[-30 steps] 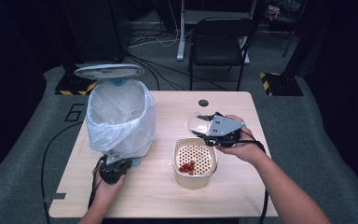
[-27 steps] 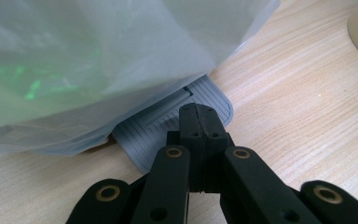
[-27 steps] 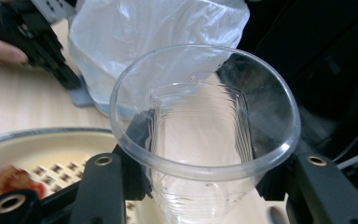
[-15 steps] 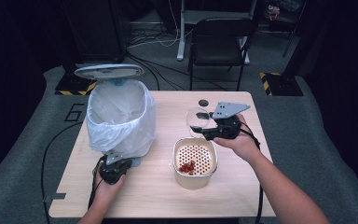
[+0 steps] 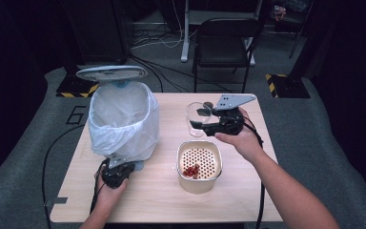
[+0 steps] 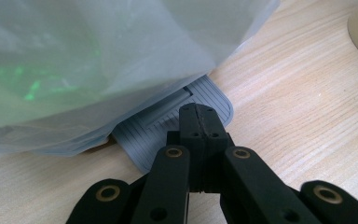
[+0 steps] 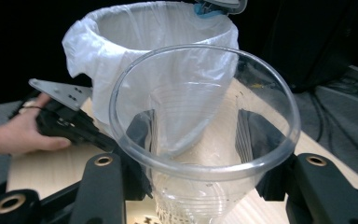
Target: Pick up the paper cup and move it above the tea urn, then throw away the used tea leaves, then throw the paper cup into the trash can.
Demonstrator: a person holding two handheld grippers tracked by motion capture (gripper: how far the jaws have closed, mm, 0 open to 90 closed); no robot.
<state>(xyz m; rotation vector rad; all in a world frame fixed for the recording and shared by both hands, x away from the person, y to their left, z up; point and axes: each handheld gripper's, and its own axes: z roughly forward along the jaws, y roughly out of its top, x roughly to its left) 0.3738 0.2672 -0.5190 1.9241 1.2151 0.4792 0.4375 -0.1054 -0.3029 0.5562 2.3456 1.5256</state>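
Pale wood counter on grey carpet, dark room, black chair beyond far edge. My right gripper clamps clear plastic cup near far right corner — lifted, long axis tilted, mouth toward me. My left gripper closed, empty, on bin pedal, near left. Lined bin open. Perforated tub holds red bits.

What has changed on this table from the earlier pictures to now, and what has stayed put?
The right tongs, shut on the clear cup, lifted it up away from the strainer bowl. The left tongs stayed shut on the bin's pedal, keeping the lid raised.
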